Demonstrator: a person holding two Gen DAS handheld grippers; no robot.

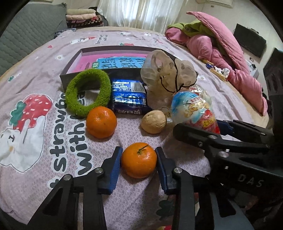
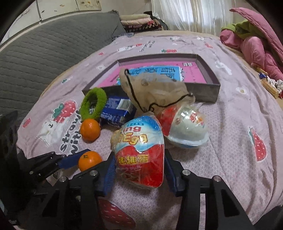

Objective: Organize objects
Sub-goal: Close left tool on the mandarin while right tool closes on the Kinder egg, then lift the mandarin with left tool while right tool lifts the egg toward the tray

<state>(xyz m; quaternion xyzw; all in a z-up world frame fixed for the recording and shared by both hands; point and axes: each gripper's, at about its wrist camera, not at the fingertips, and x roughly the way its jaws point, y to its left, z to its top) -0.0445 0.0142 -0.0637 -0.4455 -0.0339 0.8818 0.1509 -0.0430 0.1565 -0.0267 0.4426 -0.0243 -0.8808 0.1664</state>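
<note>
Blue-padded fingers [image 1: 115,169] of the left tool [image 1: 138,165] bracket a stemmed tangerine [image 1: 139,160] on a bed spread with a lilac strawberry-print blanket [image 1: 35,138] — the pads sit right against the fruit's two sides, grasping it where it rests on the cloth. To its right, the right tool [image 2: 139,169] is clenched on a foil-wrapped surprise egg [image 2: 139,152], red at the near end and pale blue at the far end, its pads touching the wrapper on both sides while the egg lies on the blanket. A second wrapped egg [image 2: 185,127] lies just behind the first, tipped on its side.

Farther up the bed sit a second tangerine [image 1: 101,122], a walnut [image 1: 153,121] and a green fuzzy ring [image 1: 87,92] propped against a shallow dark box [image 1: 70,70]. Blue snack packets [image 1: 129,96] are stacked beside the ring, in front of the box. A translucent drawstring pouch [image 1: 168,70] with a black cord leans over the box's near corner; inside the box lies a pink-and-blue booklet [image 1: 109,62].

At the far right edge of the bed — well apart from the cluster — a pink quilt [image 1: 230,53] is heaped with a green garment on top. A grey quilted cover [image 2: 44,53] flanks the bed on the left, and white curtains [image 1: 141,12] hang behind.
</note>
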